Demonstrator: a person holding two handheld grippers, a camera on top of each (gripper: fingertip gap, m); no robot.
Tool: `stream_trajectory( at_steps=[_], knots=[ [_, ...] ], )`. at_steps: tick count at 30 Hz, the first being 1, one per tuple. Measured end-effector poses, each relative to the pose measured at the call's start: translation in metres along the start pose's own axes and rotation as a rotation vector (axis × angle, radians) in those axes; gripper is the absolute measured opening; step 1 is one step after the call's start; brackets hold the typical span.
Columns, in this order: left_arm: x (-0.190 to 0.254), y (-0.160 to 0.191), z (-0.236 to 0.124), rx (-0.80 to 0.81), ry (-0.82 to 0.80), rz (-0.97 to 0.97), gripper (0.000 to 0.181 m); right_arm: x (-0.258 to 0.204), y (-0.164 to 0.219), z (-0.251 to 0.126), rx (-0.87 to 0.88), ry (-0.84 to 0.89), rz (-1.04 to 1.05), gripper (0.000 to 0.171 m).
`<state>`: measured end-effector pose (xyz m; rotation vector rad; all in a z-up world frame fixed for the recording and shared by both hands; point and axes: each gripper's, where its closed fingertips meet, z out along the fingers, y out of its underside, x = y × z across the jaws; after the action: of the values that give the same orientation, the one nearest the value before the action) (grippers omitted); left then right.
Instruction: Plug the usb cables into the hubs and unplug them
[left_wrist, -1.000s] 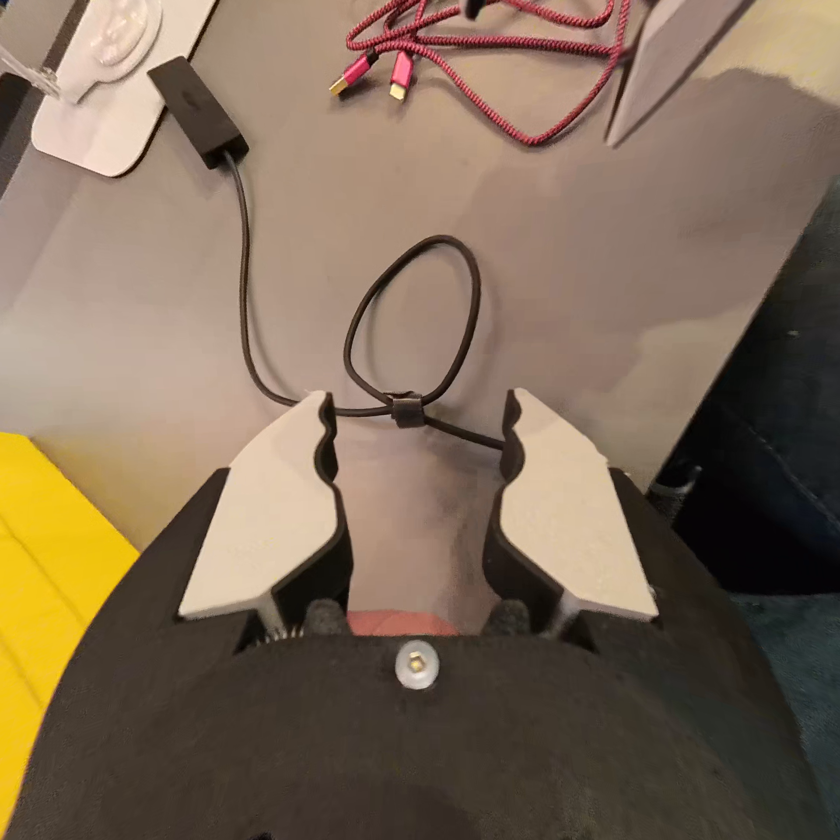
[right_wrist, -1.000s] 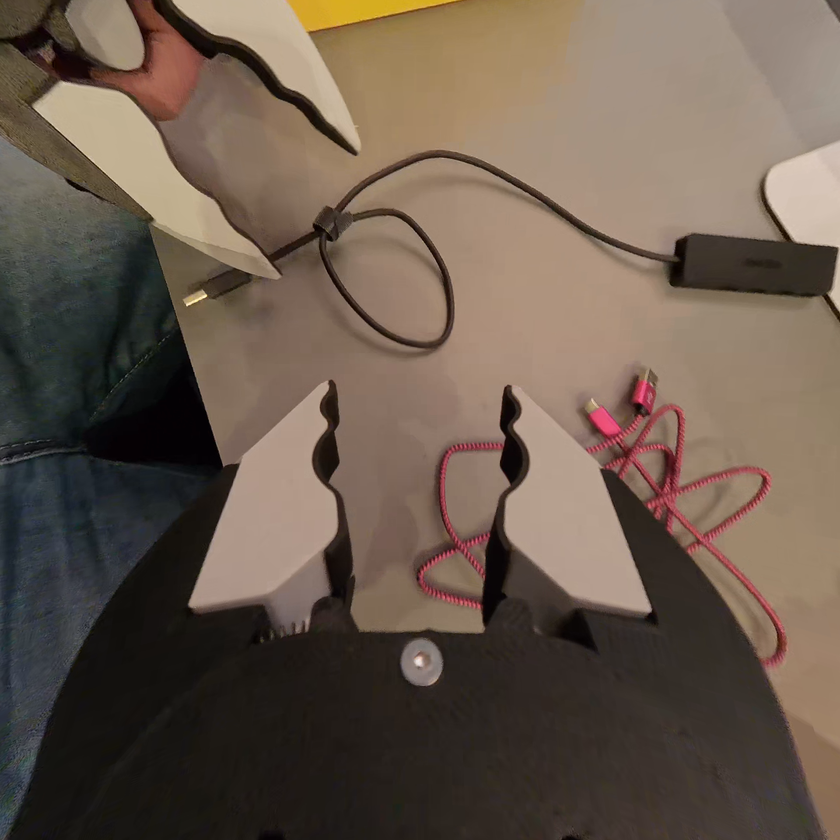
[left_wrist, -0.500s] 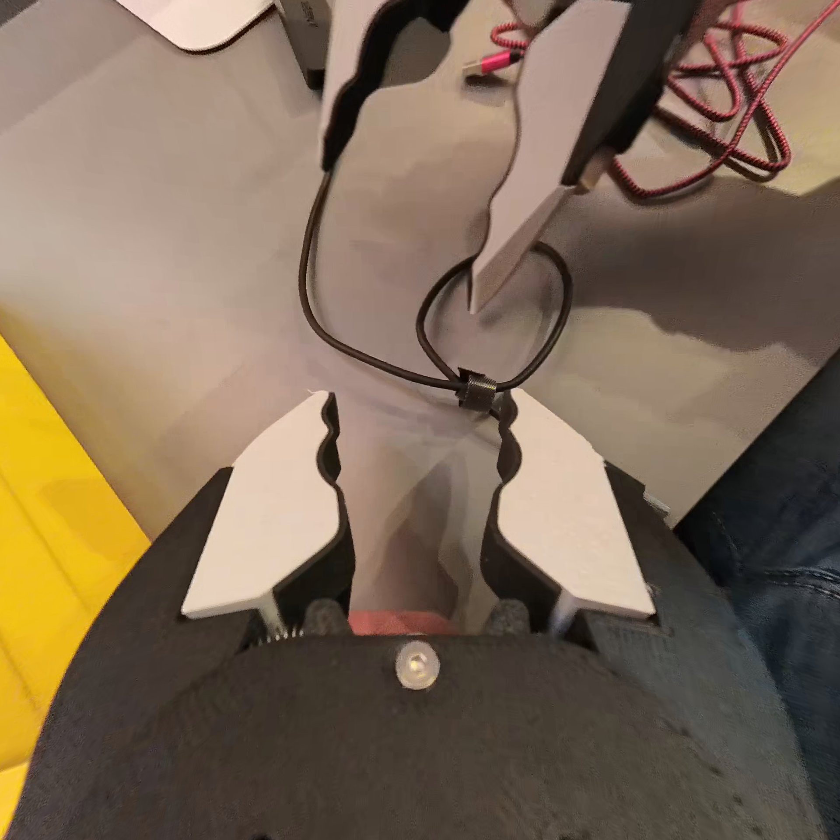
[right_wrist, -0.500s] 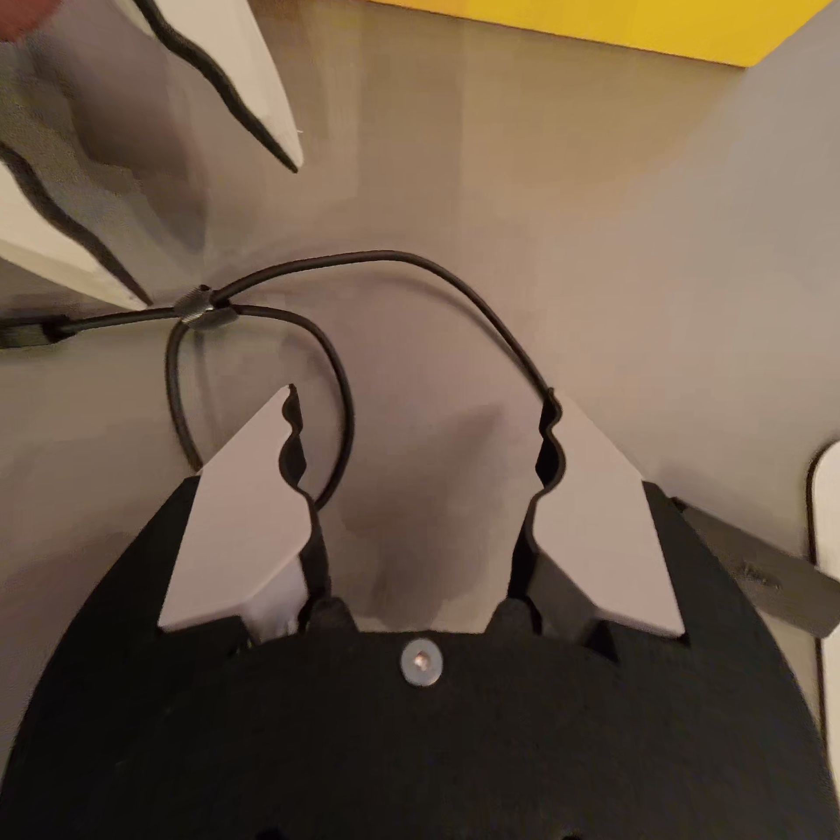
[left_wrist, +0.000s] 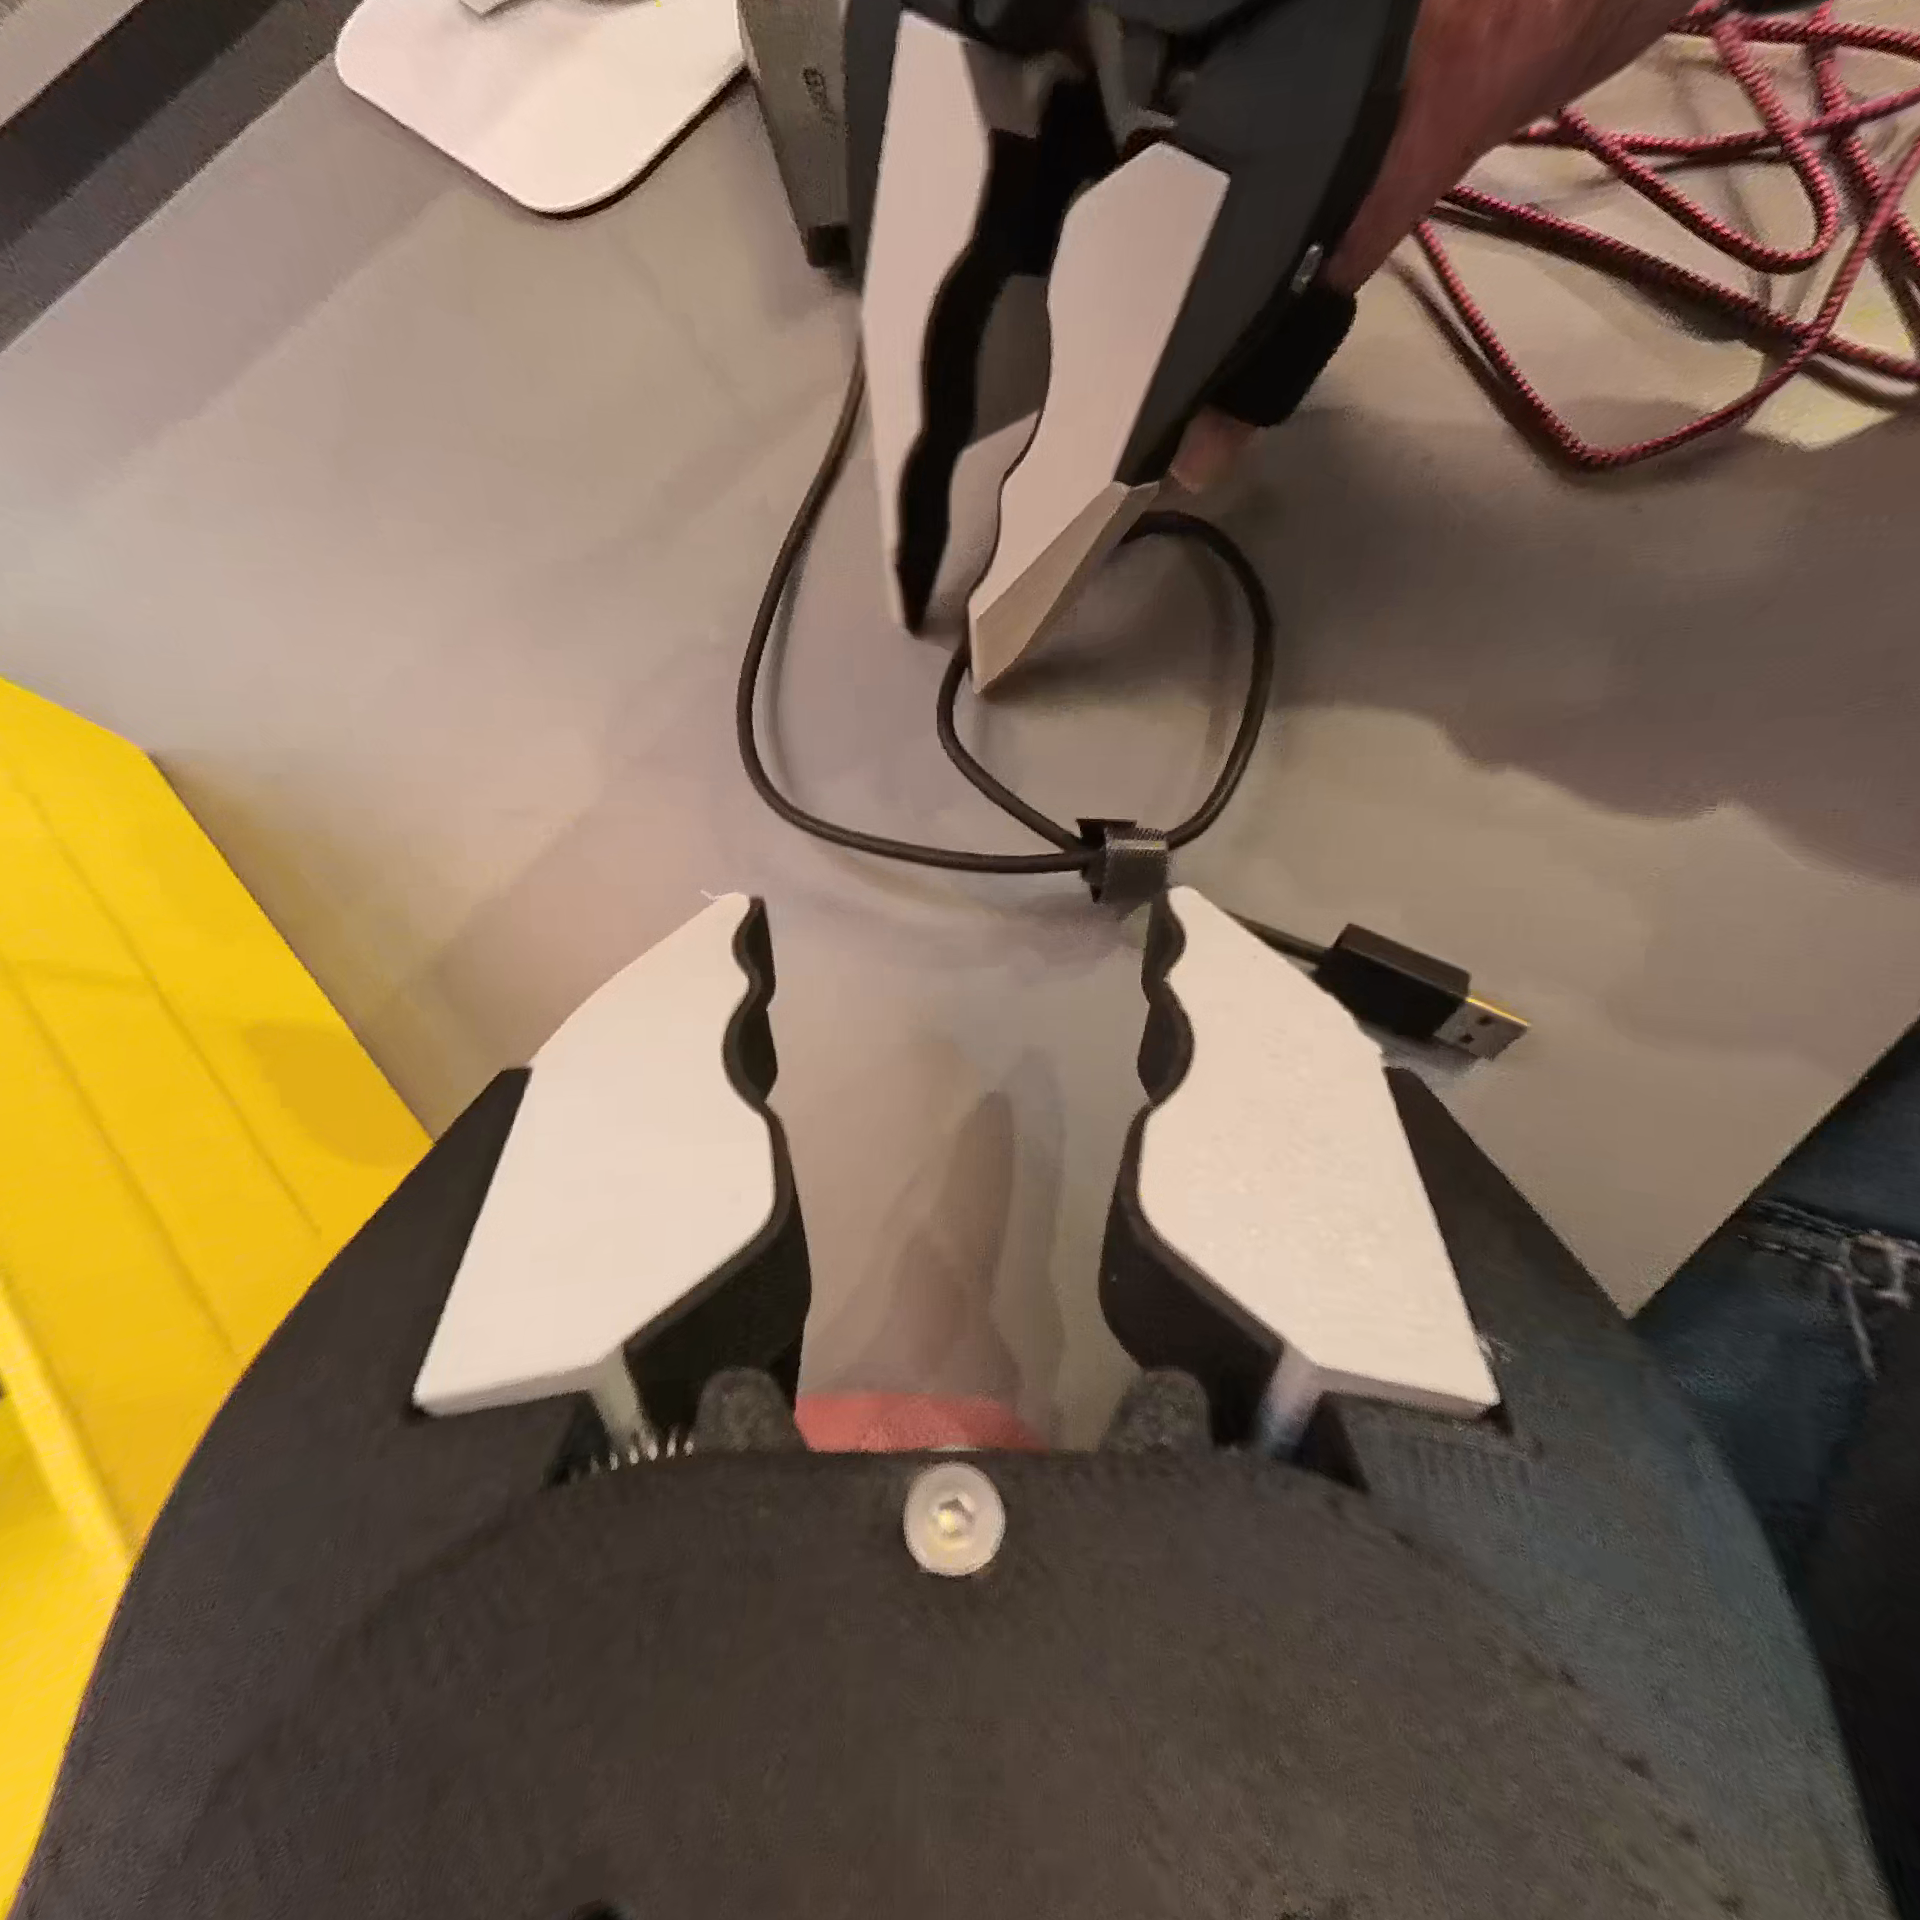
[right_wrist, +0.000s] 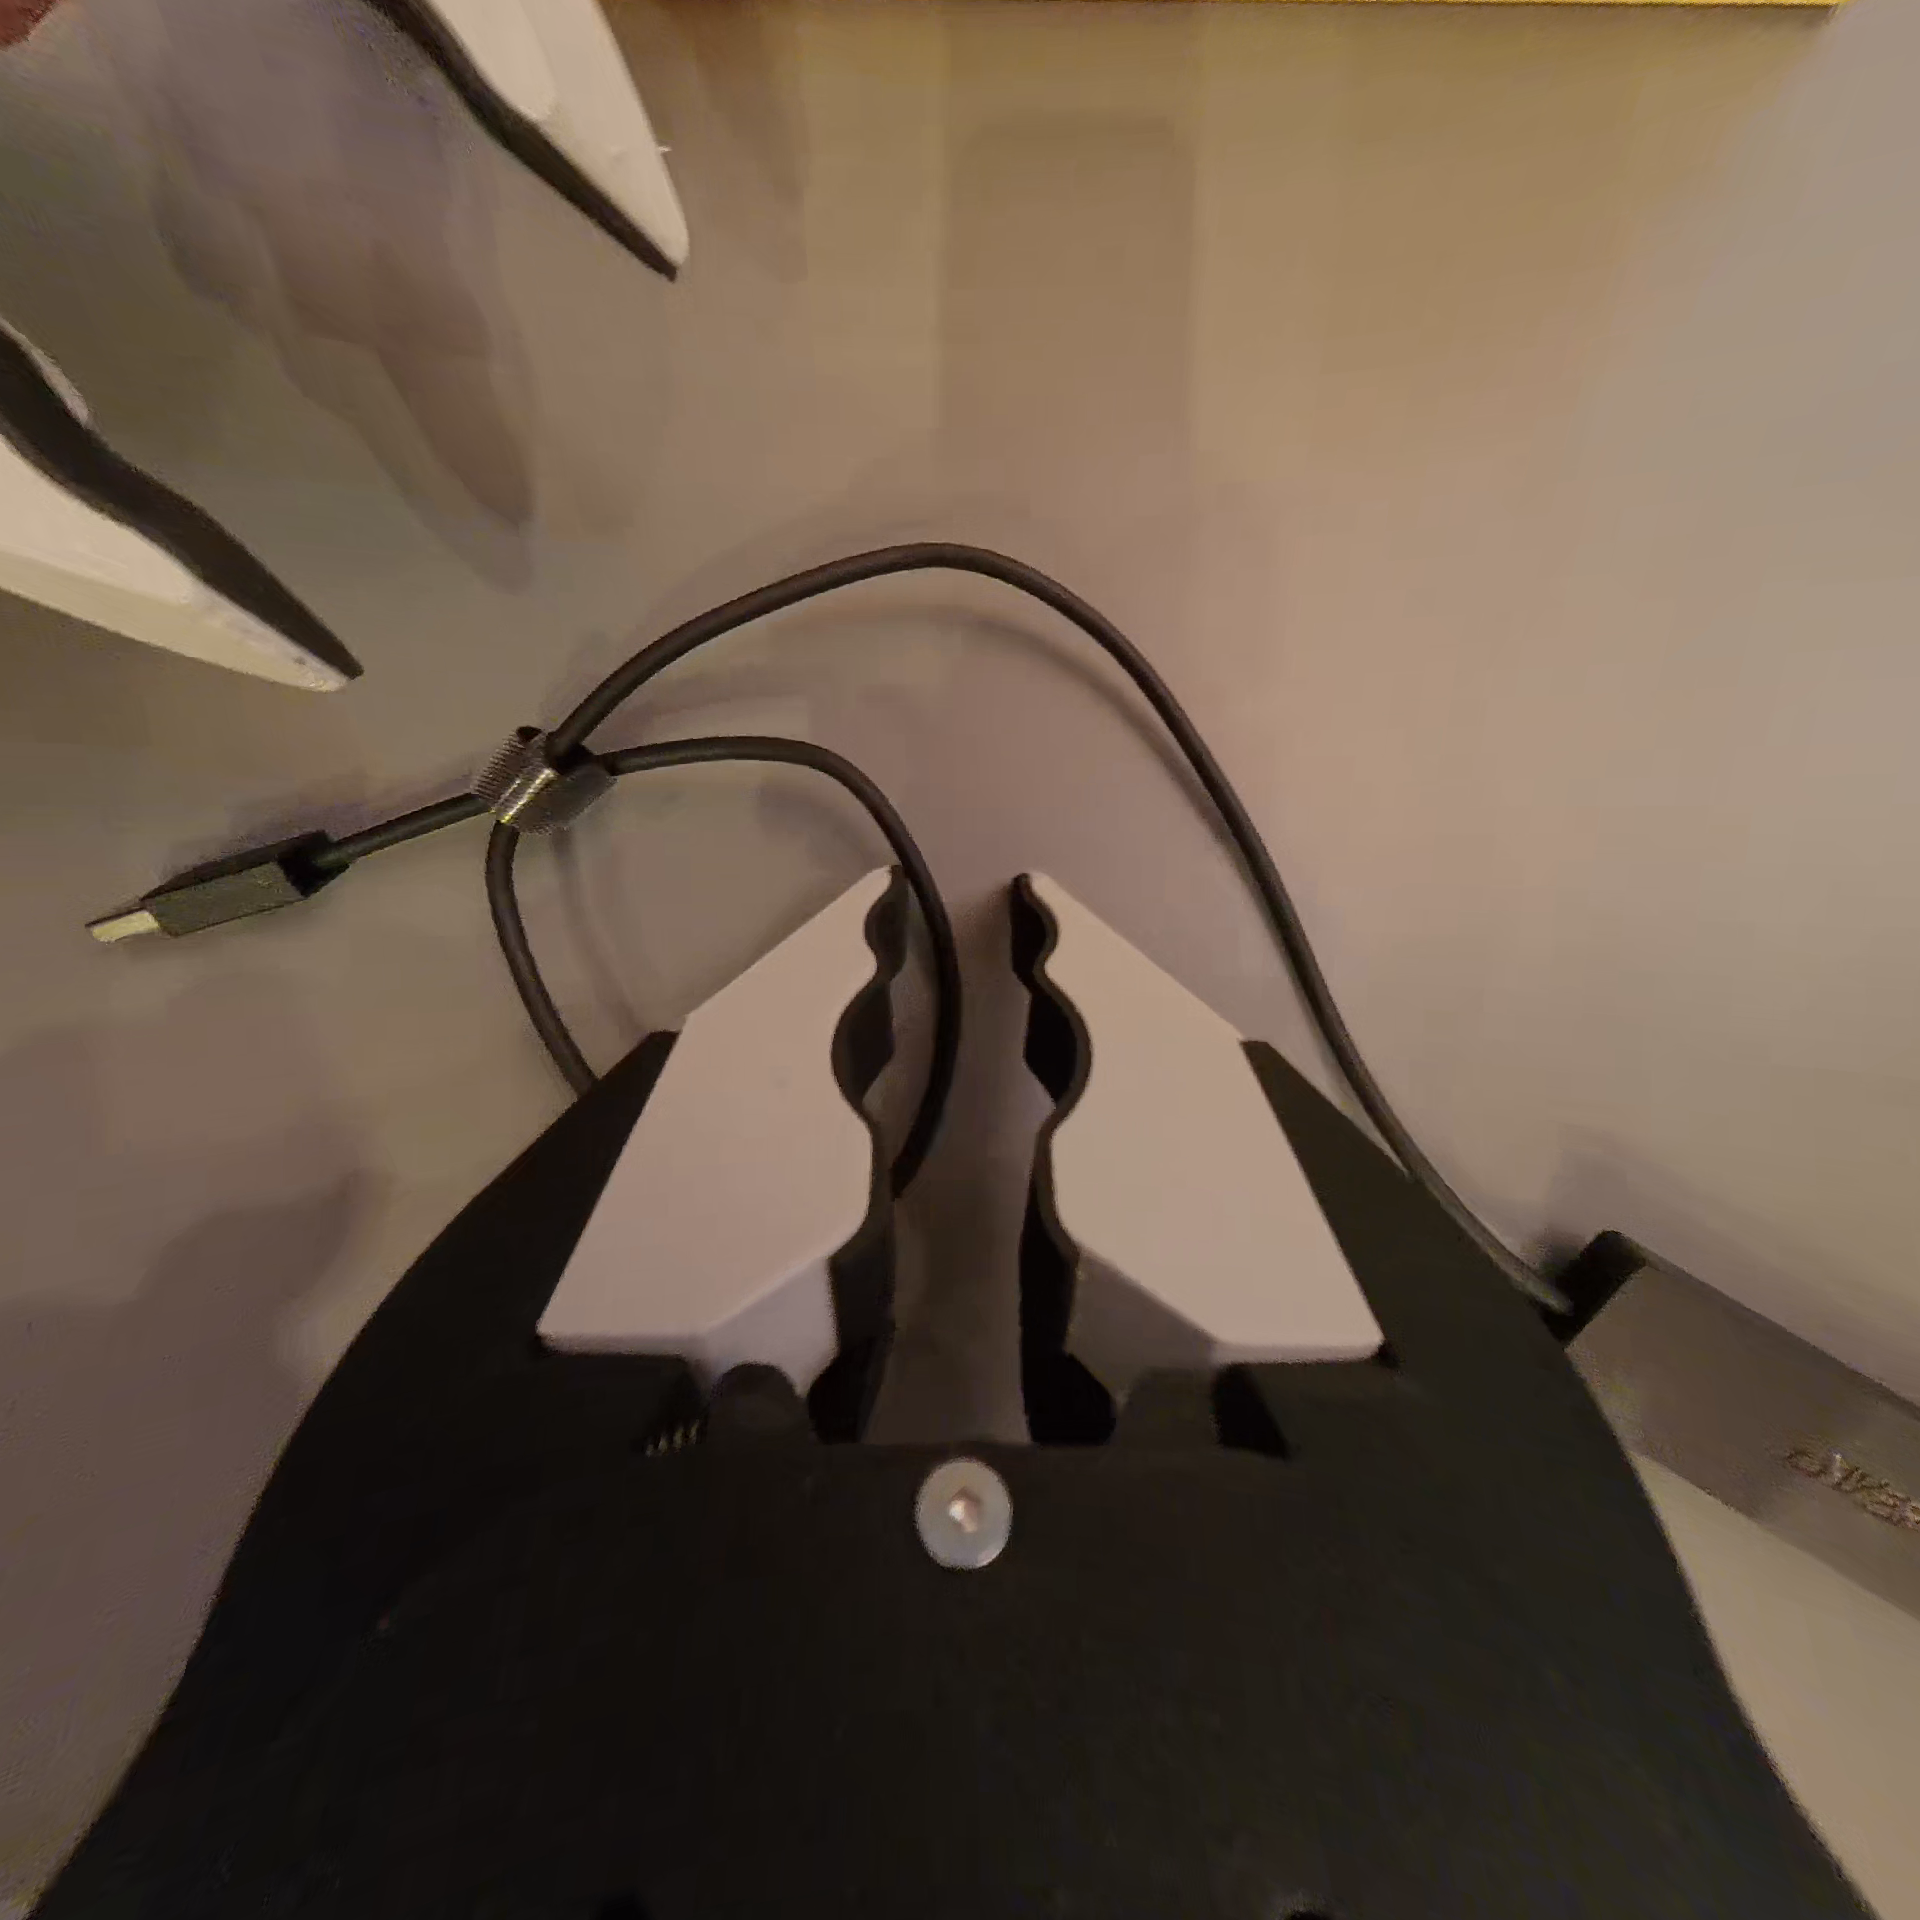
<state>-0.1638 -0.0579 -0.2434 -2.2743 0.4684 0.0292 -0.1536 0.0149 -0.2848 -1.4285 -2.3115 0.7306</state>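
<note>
- The grey hub (right_wrist: 1756, 1423) carries pale printed lettering on its top face; in the right wrist view it lies at 4 o'clock of the frame, partly hidden by the gripper body, and in the left wrist view it sits at 12 o'clock behind the other gripper.
- The right gripper (right_wrist: 961, 894) points down at the grey counter (right_wrist: 1455, 520), its fingers (right_wrist: 1143, 1122) drawn close with a narrow gap. A bend of the black cable (right_wrist: 1039, 582) runs through that gap; whether the fingers pinch it cannot be told.
- The left gripper (left_wrist: 961, 914) hovers low over the counter with its fingers (left_wrist: 634, 1143) spread wide and nothing between them.
- The cable loops on the counter, gathered by a small black strap (left_wrist: 1127, 857); its plug (left_wrist: 1413, 992) lies free at 3 o'clock of the left gripper's tips, near the counter edge.
- Only the left wrist view shows a hand (left_wrist: 1475, 94) holding the right gripper, a tangle of red braided cable (left_wrist: 1714, 229) at 1 o'clock, a white pad (left_wrist: 540, 94) at 11 o'clock, a yellow surface (left_wrist: 135, 1039) at 9 o'clock and blue jeans (left_wrist: 1818, 1403) at 4 o'clock.
</note>
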Motion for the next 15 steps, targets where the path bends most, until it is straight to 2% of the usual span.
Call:
stream_trajectory(
  at_steps=[1, 2, 5, 6, 11, 15],
  knots=[
    [0.000, 0.002, 0.000, -0.006, 0.000, -0.004, 0.068, -0.002, 0.000, 0.000, -0.009, 0.007, -0.010, 0.015],
    [0.000, 0.004, 0.000, -0.011, 0.004, -0.009, 0.068, -0.002, 0.001, -0.001, -0.019, 0.027, -0.020, 0.024],
    [0.007, 0.006, 0.003, -0.021, 0.020, -0.003, 0.068, 0.012, -0.002, -0.003, -0.028, 0.132, -0.036, 0.088],
    [0.010, 0.005, 0.004, -0.024, 0.021, 0.008, 0.068, 0.019, -0.002, -0.003, -0.032, 0.164, -0.044, 0.094],
    [0.021, 0.002, 0.006, -0.026, 0.027, 0.038, 0.068, 0.028, -0.002, 0.003, -0.042, 0.070, 0.022, 0.074],
    [0.022, 0.003, 0.007, -0.029, 0.030, 0.038, 0.068, 0.039, -0.005, 0.005, 0.034, 0.042, 0.080, 0.036]
  ],
)
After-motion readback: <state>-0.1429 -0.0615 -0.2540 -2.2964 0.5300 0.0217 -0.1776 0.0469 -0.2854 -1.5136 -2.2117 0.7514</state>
